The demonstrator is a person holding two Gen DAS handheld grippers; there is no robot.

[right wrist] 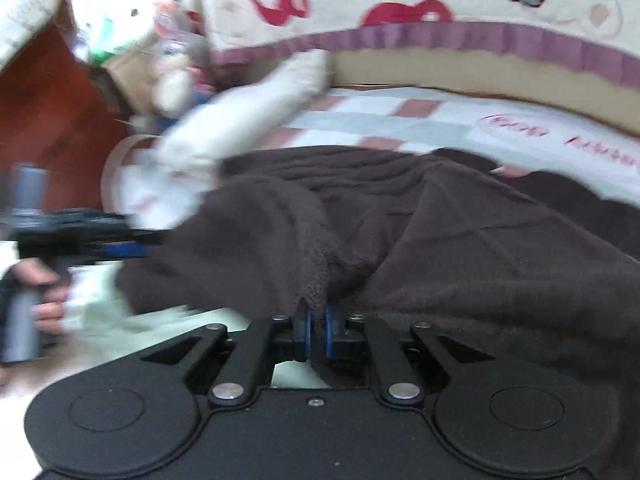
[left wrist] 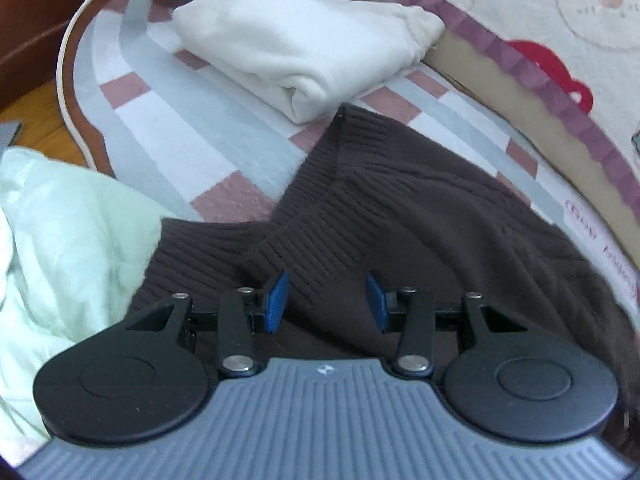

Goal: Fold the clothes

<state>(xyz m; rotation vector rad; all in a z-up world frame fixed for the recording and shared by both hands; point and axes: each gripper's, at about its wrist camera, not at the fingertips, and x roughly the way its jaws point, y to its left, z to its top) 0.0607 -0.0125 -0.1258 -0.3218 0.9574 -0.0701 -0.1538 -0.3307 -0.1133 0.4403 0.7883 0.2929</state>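
Observation:
A dark brown ribbed knit sweater [left wrist: 400, 216] lies on a checked pink, grey and white mat [left wrist: 168, 128]. My left gripper [left wrist: 328, 300] hangs just over the sweater's ribbed edge with its blue pads [left wrist: 276, 304] wide apart, so it is open, and the knit lies between and under them. In the right wrist view the same sweater [right wrist: 440, 240] spreads across the mat [right wrist: 400, 120], blurred. My right gripper [right wrist: 318, 332] is shut on a bunched fold of the brown fabric. The left gripper [right wrist: 120, 248] shows from the side at the sweater's left edge, held by a hand [right wrist: 44, 292].
A folded white garment [left wrist: 304, 48] lies on the mat behind the sweater. A pale green cloth [left wrist: 64, 232] is heaped at the left. A cartoon-print blanket with a purple border [left wrist: 560, 40] runs along the right. Wooden floor [left wrist: 32, 120] and soft toys [right wrist: 168, 40] sit beyond.

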